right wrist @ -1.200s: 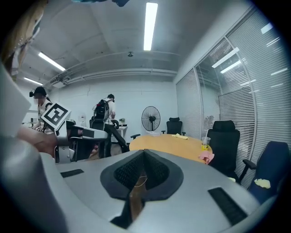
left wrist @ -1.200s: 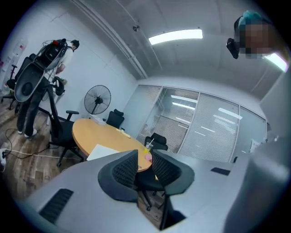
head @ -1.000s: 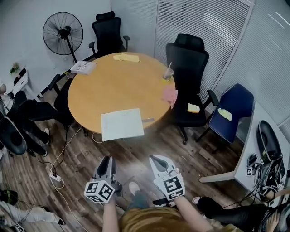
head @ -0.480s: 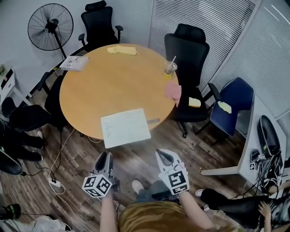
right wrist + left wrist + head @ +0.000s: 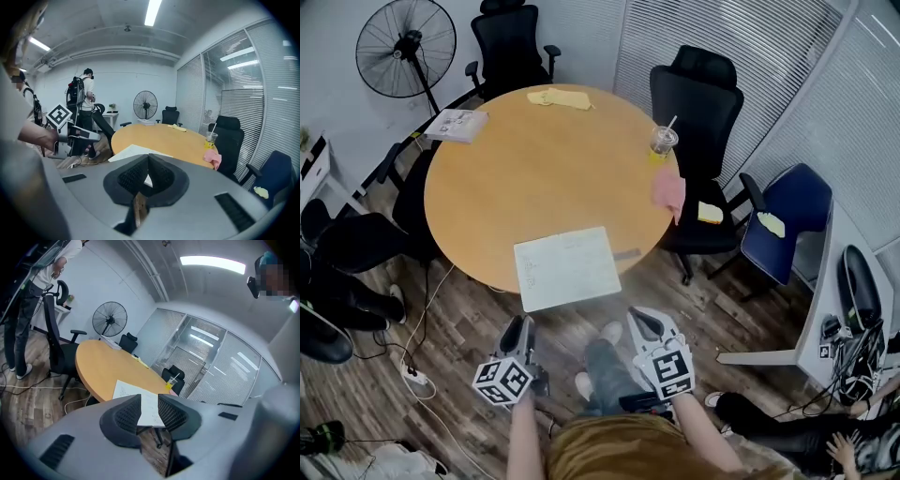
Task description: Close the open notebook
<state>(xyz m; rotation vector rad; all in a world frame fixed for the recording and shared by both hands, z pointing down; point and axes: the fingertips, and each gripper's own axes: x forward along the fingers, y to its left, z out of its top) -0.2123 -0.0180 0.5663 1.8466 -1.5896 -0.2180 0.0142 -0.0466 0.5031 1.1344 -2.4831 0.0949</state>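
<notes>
Both forearms [image 5: 521, 439] reach forward and stop short of the round table [image 5: 534, 178], with each gripper angled slightly downward toward it. Left gripper [image 5: 518, 334]: jaws partly apart, having just been opening, nothing between them. Right gripper [image 5: 645, 323]: jaw tips together, empty. The open notebook [image 5: 567, 267] lies flat at the table's near edge, pages up, ahead of both grippers and untouched.

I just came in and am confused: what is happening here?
A person stands at the round table with a hand-held gripper in each hand. The open notebook lies at its near edge, untouched. The left hand-held gripper, jaws just opening, holds nothing; the right hand-held gripper looks shut and empty.
</notes>
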